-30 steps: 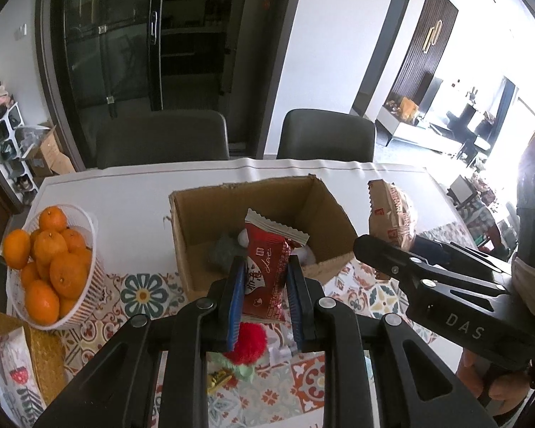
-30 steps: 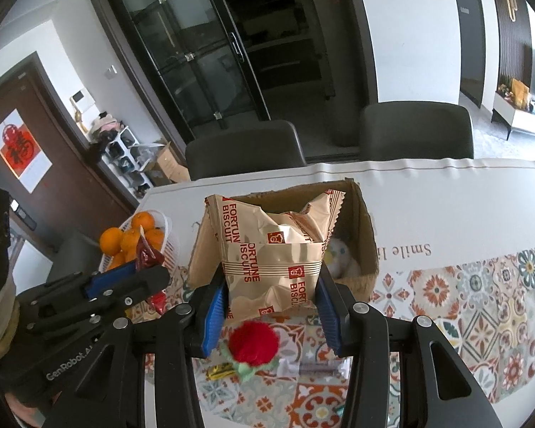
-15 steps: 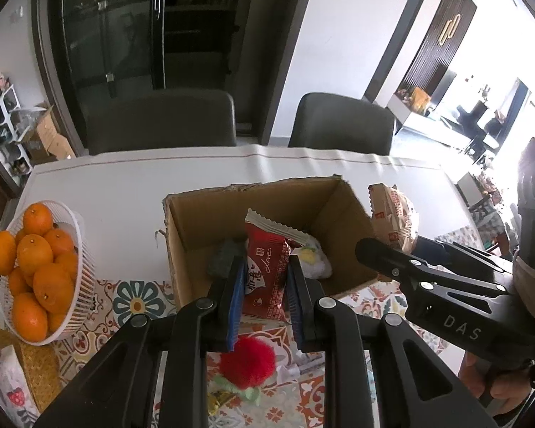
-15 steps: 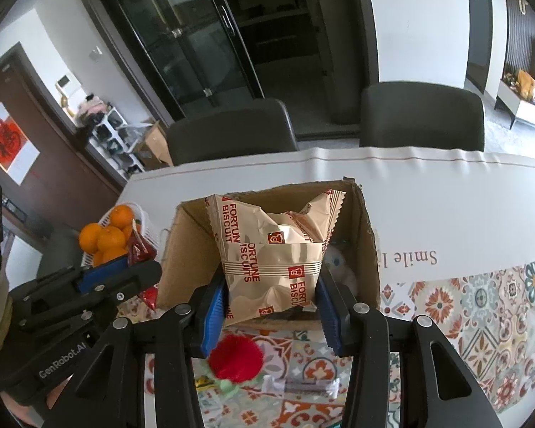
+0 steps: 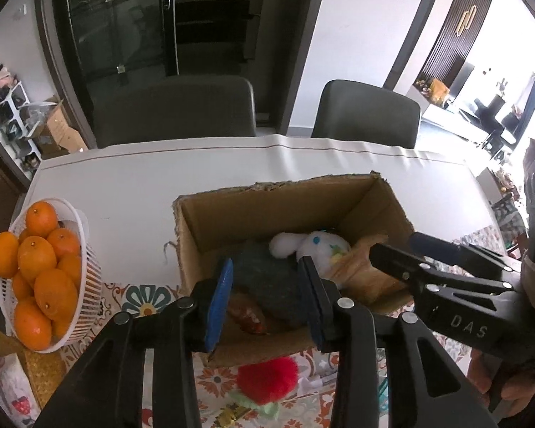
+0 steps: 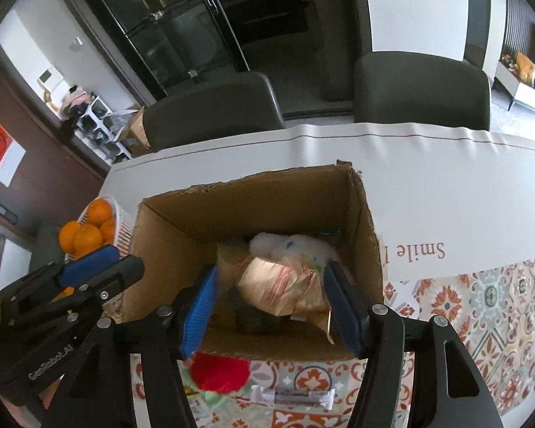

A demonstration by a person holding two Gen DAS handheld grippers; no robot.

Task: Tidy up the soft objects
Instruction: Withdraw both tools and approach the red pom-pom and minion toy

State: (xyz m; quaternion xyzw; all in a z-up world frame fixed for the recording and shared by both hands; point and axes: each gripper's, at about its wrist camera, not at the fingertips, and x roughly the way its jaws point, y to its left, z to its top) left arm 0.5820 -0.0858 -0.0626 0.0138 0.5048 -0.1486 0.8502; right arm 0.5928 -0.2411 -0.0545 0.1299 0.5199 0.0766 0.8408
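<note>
An open cardboard box (image 5: 267, 210) (image 6: 246, 207) stands on the table. Inside lie a white plush toy (image 5: 314, 246), a dark grey soft object (image 5: 264, 278), a red snack packet (image 5: 249, 321) and a tan biscuit packet (image 6: 281, 285) (image 5: 360, 278). My left gripper (image 5: 265, 296) is open and empty over the box's near left part. My right gripper (image 6: 271, 306) is open and empty just above the biscuit packet. A red pompom (image 5: 267, 378) (image 6: 219, 372) lies on the table in front of the box.
A white basket of oranges (image 5: 39, 278) (image 6: 92, 228) stands left of the box. A long wrapped stick (image 6: 292, 397) lies on the patterned cloth near the pompom. Two dark chairs (image 5: 174, 110) stand behind the table. Each gripper shows in the other's view (image 5: 446, 285) (image 6: 64, 296).
Both grippers moved forward over the box and opened. The red packet and the biscuit packet dropped from the jaws into the box.
</note>
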